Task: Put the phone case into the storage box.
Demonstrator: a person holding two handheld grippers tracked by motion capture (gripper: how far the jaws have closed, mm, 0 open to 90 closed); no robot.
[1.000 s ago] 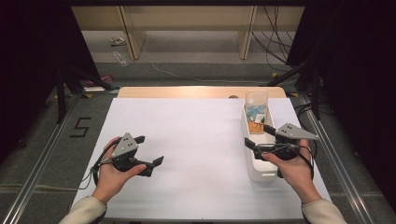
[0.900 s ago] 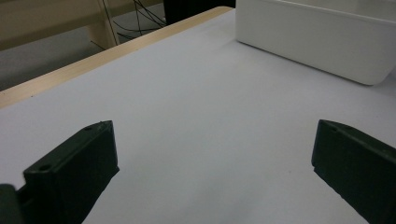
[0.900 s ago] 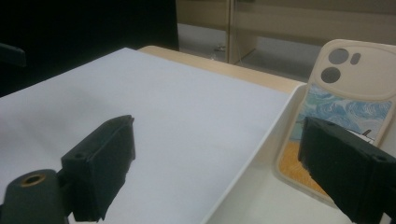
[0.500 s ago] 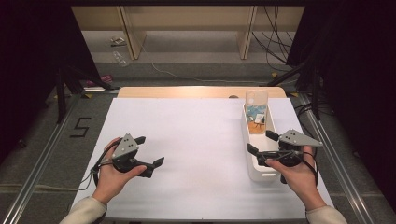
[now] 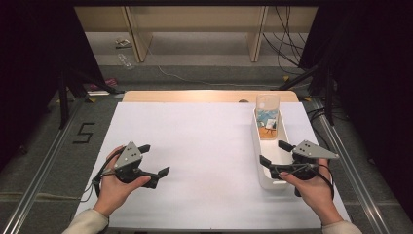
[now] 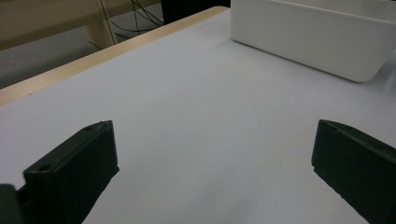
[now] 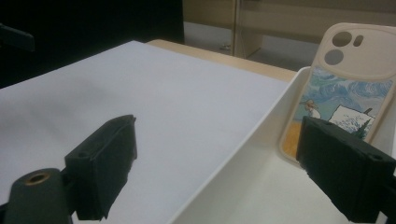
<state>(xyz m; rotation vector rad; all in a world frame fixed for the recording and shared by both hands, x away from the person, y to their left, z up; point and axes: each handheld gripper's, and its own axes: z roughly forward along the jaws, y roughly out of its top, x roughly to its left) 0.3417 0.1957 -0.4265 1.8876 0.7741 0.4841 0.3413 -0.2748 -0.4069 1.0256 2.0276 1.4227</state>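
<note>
My left gripper (image 5: 150, 163) sits low over the white sheet (image 5: 195, 146) at the near left, jaws wide, nothing btwn them; in the left gripper view the jaws frame bare sheet, w/ the bin (image 6: 322, 32) well apart to the upper right and the wooden table edge (image 6: 93, 58) running along the far side. My right gripper (image 5: 276, 155) is at the near right, jaws wide too, empty, straddling the bin's (image 5: 265, 168) left wall: in the right gripper view one jaw hangs over the sheet (image 7: 140, 102), the other over the bin's (image 7: 243, 154) inside. The bin is long and narrow, lying near-to-far along the sheet's right side, its near end just by my right hand (image 5: 314, 192). A phone case (image 5: 267, 114) stands upright at the bin's far end, leaning on the far wall, camera cutouts up; in the right gripper view the case (image 7: 345, 88) shows a painted print, its lower right hidden by my jaw. Bin floor btwn case and gripper looks bare. Middle of the sheet is open, lots of room btwn my two hands; my left hand (image 5: 114, 187) is near the sheet's near-left corner. Past the sheet's far edge a strip of wood (image 5: 209, 96) shows, then floor w/ cables (image 5: 287, 39).
</note>
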